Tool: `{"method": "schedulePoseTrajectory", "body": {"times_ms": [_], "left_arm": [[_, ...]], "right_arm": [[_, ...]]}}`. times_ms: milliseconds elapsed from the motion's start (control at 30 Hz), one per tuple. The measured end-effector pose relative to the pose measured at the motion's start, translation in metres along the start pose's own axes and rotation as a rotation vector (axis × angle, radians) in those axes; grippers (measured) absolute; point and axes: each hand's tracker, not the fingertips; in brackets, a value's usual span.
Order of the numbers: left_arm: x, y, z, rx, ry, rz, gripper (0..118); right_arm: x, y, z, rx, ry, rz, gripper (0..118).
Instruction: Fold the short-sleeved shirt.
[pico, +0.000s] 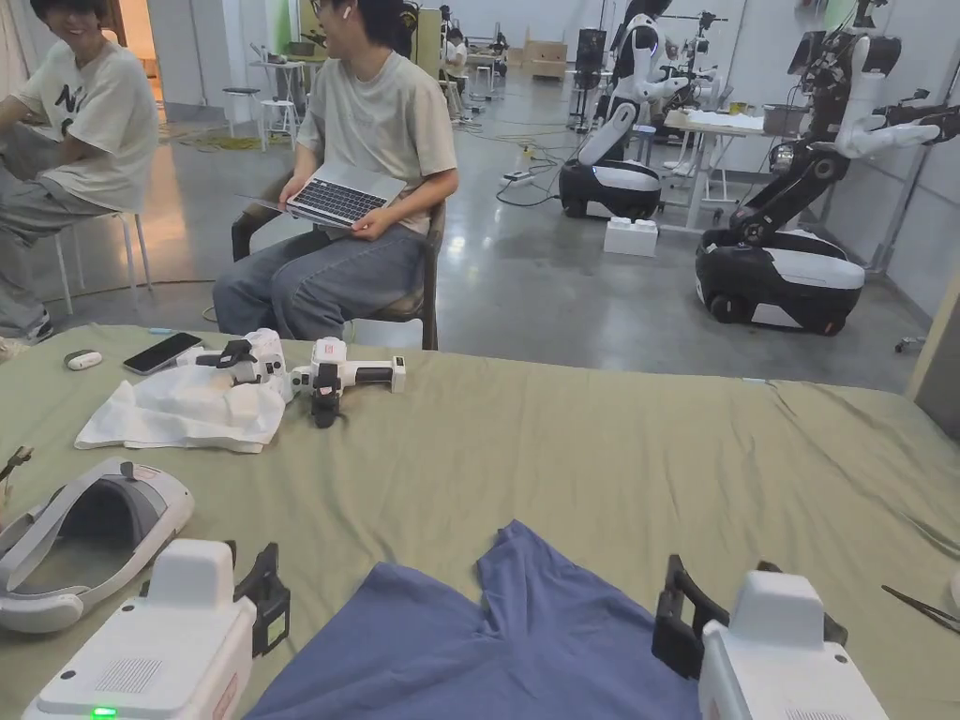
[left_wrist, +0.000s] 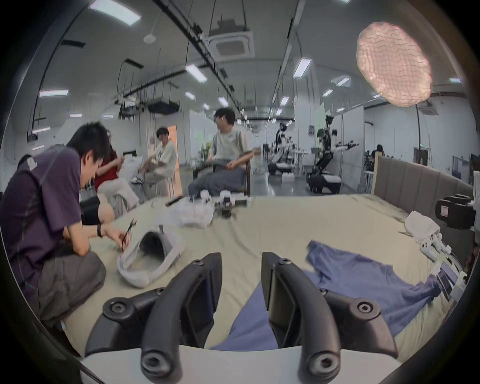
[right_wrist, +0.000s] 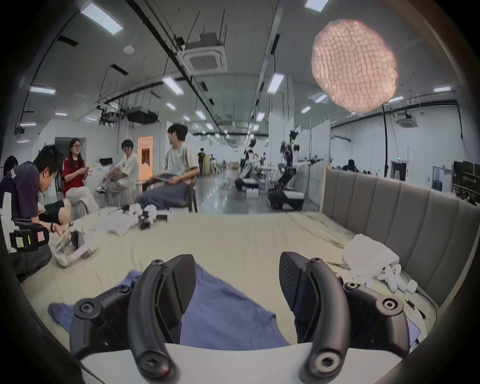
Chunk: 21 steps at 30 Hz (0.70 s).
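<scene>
A blue short-sleeved shirt (pico: 506, 637) lies crumpled on the olive-green bed sheet (pico: 609, 450), at the near edge between my two grippers. My left gripper (pico: 264, 591) hovers at the shirt's left side, open, with nothing between its jaws. In the left gripper view the left gripper (left_wrist: 241, 259) stands over the sheet and the shirt (left_wrist: 363, 280) spreads to its right. My right gripper (pico: 682, 609) is at the shirt's right side. In the right gripper view the right gripper (right_wrist: 237, 259) is wide open just above the shirt (right_wrist: 228, 306), apart from it.
A white headset (pico: 75, 534) lies at the left, with a person (left_wrist: 39, 207) handling it. Farther back are a white cloth (pico: 178, 412), spare grippers (pico: 347, 375) and a phone (pico: 161, 352). A grey headboard (right_wrist: 389, 207) bounds the right side, with a white cloth (right_wrist: 368, 257) beside it.
</scene>
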Motion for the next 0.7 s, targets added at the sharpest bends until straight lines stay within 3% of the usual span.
{"method": "schedulePoseTrajectory", "body": {"times_ms": [33,133,167,267,500,700], "left_arm": [[0.004,0.004,0.001,0.019,0.003,0.0,17],[0.013,0.013,0.006,0.078,0.02,-0.021,12],[0.016,0.015,0.008,0.089,0.02,-0.025,7],[0.015,0.021,0.012,0.113,0.014,-0.031,0],[-0.011,0.016,0.013,0.078,0.034,-0.025,0],[-0.071,-0.024,-0.01,-0.255,0.041,0.037,0]], "right_arm": [[-0.002,0.005,0.0,0.019,-0.001,-0.004,45],[-0.009,0.015,-0.001,0.05,0.01,-0.01,26],[-0.01,0.018,-0.001,0.063,0.01,-0.008,14],[-0.014,0.022,0.001,0.084,0.018,-0.003,2],[-0.02,0.023,0.003,0.121,0.012,0.022,0],[-0.023,0.011,-0.001,0.072,0.05,0.035,0]]}}
